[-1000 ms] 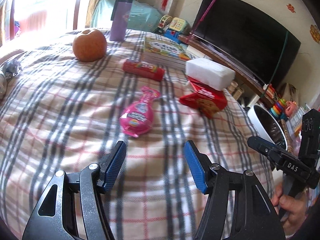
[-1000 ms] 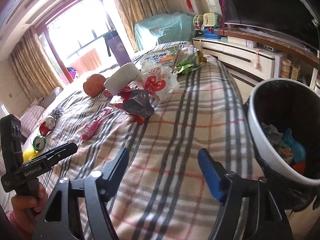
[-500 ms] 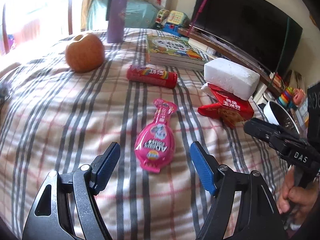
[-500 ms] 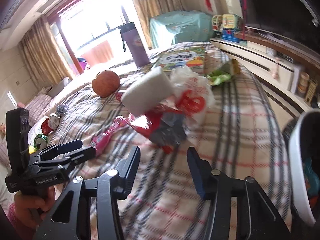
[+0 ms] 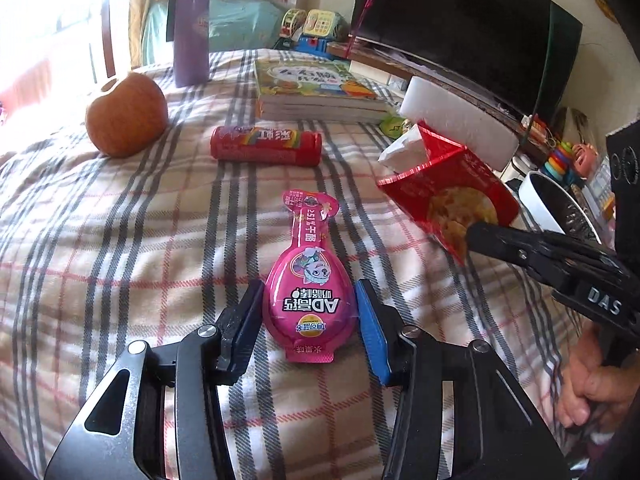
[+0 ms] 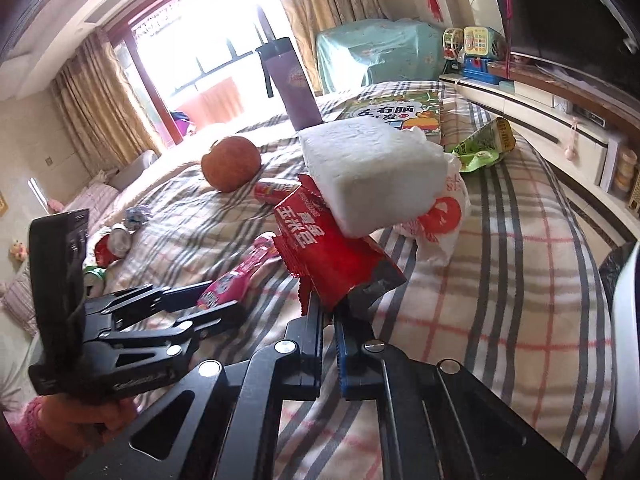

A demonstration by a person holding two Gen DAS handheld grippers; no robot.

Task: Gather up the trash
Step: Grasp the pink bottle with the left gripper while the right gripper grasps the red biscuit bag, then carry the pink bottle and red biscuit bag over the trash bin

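Now | left tool (image 5: 308, 312) narrowed around pink packet (image 5: 308, 280) | right tool (image 6: 330, 320) newly pinching red bag (image 6: 324, 248)

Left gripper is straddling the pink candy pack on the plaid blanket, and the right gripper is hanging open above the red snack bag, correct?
Not quite. The right gripper is shut on the red snack bag, as the right wrist view shows. The left gripper does straddle the pink candy pack.

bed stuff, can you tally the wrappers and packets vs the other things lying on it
Wrappers and packets: 5 – pink pouch, red snack bag, red candy tube, green packet, white plastic bag
Fruit: 1 – apple
Bottles: 1 – purple bottle
Books: 1 stack – books
Foam: 1 – white foam block
Total: 9
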